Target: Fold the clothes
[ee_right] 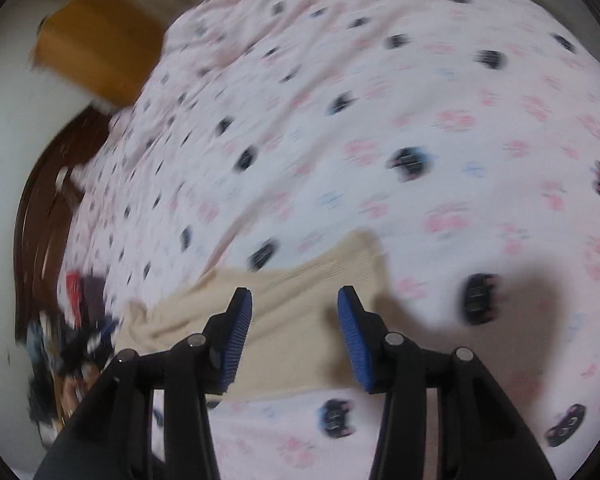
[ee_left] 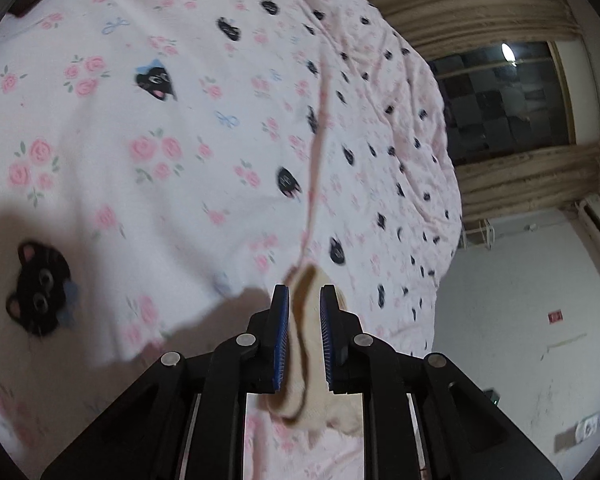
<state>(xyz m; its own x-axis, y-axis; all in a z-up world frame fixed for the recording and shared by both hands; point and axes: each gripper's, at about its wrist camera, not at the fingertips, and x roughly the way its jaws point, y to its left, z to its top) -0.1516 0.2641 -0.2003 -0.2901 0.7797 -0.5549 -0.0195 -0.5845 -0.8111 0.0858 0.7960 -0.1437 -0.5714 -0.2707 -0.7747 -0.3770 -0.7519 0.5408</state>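
Your left gripper (ee_left: 304, 300) pinches a fold of the cream garment (ee_left: 300, 380) between its blue pads, narrow gap, cloth bunched and hanging through the jaws above the bed's cat-and-rose sheet (ee_left: 160, 120). Your right gripper (ee_right: 294, 300) stands spread with nothing between the pads; the cream garment (ee_right: 292, 292) lies flat on the sheet (ee_right: 380, 120) under and ahead of it, picture blurred. A pile of dark clothes (ee_right: 72, 332) sits at the bed's left edge, near the wooden headboard (ee_right: 40, 200).

Bedspread (ee_left: 180, 128), white with pink roses and black cats; beige curtains (ee_left: 480, 12); cardboard box (ee_right: 96, 44); dark window (ee_left: 504, 96).
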